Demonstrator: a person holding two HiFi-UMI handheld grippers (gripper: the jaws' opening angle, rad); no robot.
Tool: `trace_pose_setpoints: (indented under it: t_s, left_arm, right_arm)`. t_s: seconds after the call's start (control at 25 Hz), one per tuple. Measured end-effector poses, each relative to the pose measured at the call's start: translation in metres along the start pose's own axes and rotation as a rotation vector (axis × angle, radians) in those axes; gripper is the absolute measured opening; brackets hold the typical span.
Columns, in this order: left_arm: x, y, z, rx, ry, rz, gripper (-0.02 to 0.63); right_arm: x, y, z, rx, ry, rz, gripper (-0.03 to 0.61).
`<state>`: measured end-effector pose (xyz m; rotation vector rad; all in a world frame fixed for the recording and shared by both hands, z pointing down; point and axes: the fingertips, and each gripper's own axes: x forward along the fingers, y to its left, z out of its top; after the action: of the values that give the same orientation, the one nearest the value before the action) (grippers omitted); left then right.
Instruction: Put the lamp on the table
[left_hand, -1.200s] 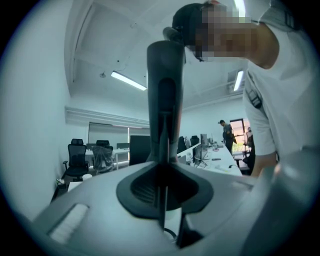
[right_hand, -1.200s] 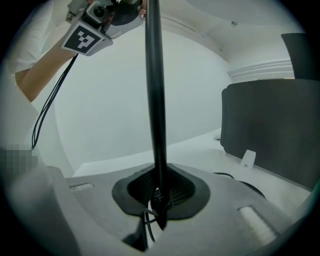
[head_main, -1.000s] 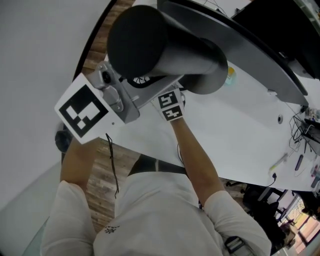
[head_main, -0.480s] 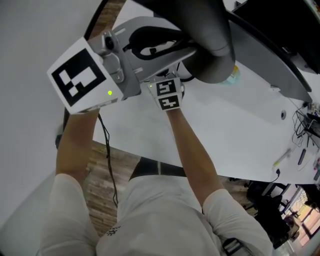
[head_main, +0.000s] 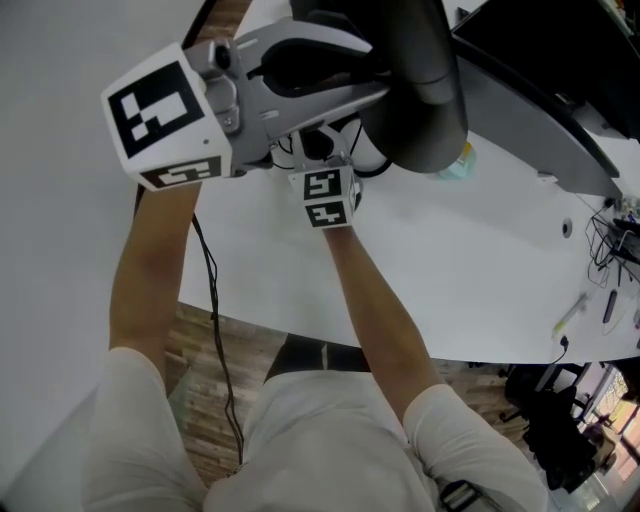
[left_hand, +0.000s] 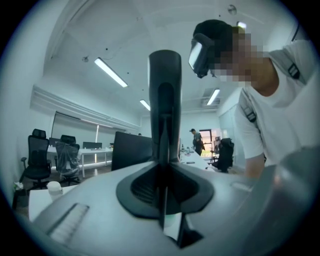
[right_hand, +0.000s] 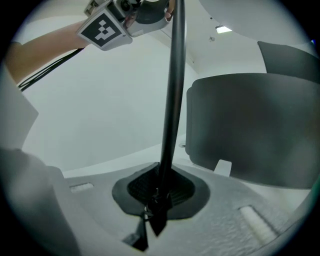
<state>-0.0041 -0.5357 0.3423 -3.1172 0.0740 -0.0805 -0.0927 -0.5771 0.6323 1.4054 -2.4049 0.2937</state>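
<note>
Both jaw pairs are clamping the dark lamp (head_main: 415, 90) by its thin black pole (right_hand: 172, 100), left gripper (left_hand: 164, 167) nearer the shade (right_hand: 250, 125) than right gripper (right_hand: 162, 180). Only the gripper views are showing that pole.

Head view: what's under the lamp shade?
The white table lies below the lamp shade. A small pale teal object peeks out at its edge; the rest of it, and whatever else is beneath, is covered by the shade.
</note>
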Motion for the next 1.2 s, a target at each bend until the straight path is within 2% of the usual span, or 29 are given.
trace_pose_setpoints:
  t_s: [0.2,0.52,0.88,1.2]
  left_arm:
    - [-0.003,0.001,-0.006,-0.034,-0.021,-0.084,0.049]
    - [0.0,0.02,-0.005,-0.035,0.026,-0.243,0.048]
    - [0.002,0.036,-0.005,-0.042,0.025,-0.306,0.046]
    - [-0.014,0.041,-0.011,-0.067,0.012,-0.289,0.048]
  right_arm:
    - [0.005,-0.006,-0.004,0.005,-0.02,-0.051,0.038]
    - [0.017,-0.019,0.003,0.003,-0.037,-0.045,0.038]
    - [0.03,-0.033,0.008,0.02,-0.046,-0.096,0.038]
    - [0.033,-0.029,0.002,0.01,-0.051,-0.114,0.04]
